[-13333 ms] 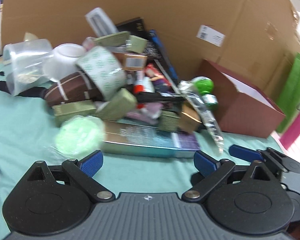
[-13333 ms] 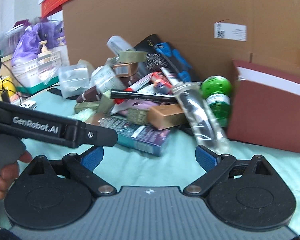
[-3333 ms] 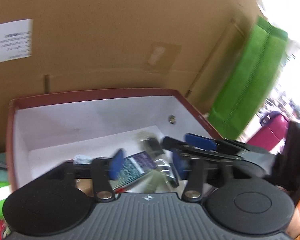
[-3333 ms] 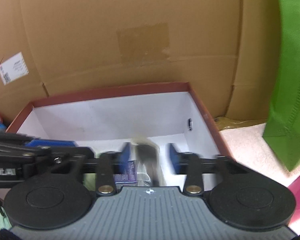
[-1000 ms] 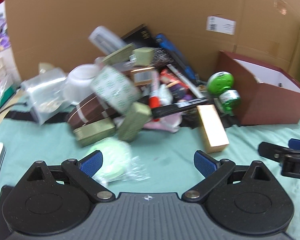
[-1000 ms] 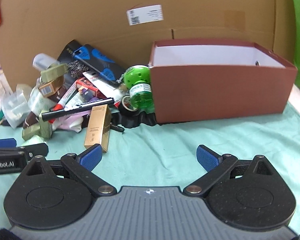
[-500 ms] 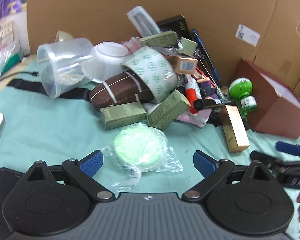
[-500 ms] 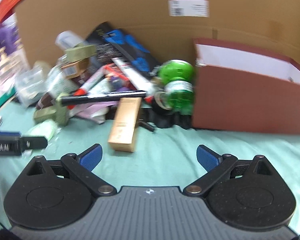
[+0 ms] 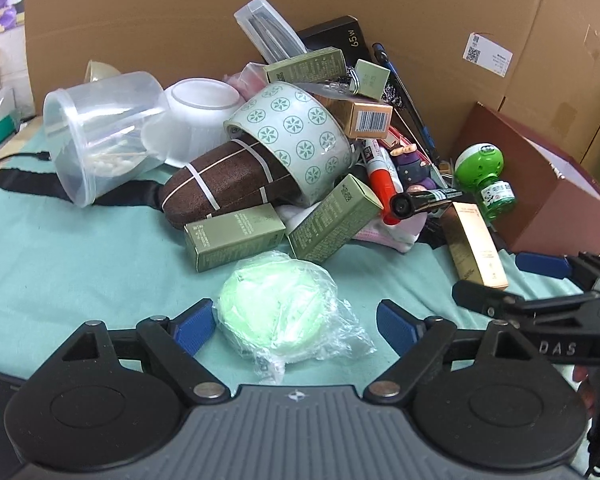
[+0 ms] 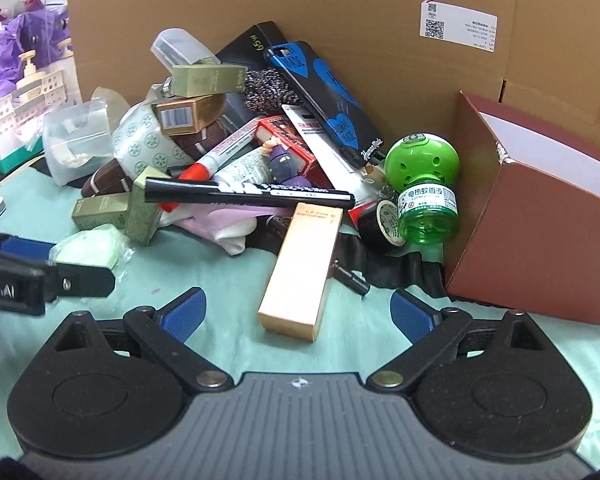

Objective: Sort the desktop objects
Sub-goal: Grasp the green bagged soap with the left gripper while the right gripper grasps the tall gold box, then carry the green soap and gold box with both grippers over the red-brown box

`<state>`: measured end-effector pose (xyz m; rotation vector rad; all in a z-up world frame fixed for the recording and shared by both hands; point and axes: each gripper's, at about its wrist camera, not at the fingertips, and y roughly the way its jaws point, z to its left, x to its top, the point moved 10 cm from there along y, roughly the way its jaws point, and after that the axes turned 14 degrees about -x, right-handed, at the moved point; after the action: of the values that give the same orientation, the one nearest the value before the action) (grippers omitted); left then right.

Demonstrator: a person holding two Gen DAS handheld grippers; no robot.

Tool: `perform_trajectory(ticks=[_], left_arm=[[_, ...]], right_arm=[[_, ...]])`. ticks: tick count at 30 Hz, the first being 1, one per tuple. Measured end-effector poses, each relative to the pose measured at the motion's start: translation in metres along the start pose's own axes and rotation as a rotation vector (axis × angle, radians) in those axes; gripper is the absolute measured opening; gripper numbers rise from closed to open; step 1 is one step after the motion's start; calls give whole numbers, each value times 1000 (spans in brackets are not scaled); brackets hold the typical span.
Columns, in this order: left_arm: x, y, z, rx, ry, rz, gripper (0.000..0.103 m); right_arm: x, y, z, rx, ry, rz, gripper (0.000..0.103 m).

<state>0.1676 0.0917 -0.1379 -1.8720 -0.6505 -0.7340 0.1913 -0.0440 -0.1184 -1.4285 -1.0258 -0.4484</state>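
The left gripper (image 9: 290,326) is held low over the counter (image 9: 60,264), which is covered by a teal cloth, and its jaws are closing from a wide spread around a green round thing in a clear plastic wrapper (image 9: 278,308); the blue pads are seen just beside the wrapper on either side, and no firm press on it can be made out. The right gripper (image 10: 296,310) is held with its jaws spread wide and nothing gripped; the near end of a gold carton (image 10: 302,276) lies on the cloth between and just ahead of its pads, apart from both. Behind these, a heap of desktop objects is piled against a cardboard wall (image 10: 340,4) at the counter's far edge: a roll of patterned tape (image 9: 296,136), a brown case with white bands (image 9: 220,184), olive cartons (image 9: 236,236), a clear plastic tub (image 9: 100,132) on its side, a black marker (image 10: 248,194) laid across the pile, and a green bottle with a round cap (image 10: 424,184). A dark red box (image 10: 540,248) with a white inside stands at the right side of the counter, just beside the green bottle.
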Motion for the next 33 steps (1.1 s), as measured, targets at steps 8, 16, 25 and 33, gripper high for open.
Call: perform_trajectory(ticks=[8,16,25,33], left_arm=[[9,8,6,9,20,-14,84],[9,-3,-3,47,56,-21,61],[-8,-5,-50,-97,149,45,61],[-23,7,-86,-125,296,102,62]], right_arm=[[4,19,2,6,31,27,78],[1,19,-12,-61,33,15,30],[-28,-19,-25,-15,23,35,29],[-51,-39,-43,-41,8,50,31]])
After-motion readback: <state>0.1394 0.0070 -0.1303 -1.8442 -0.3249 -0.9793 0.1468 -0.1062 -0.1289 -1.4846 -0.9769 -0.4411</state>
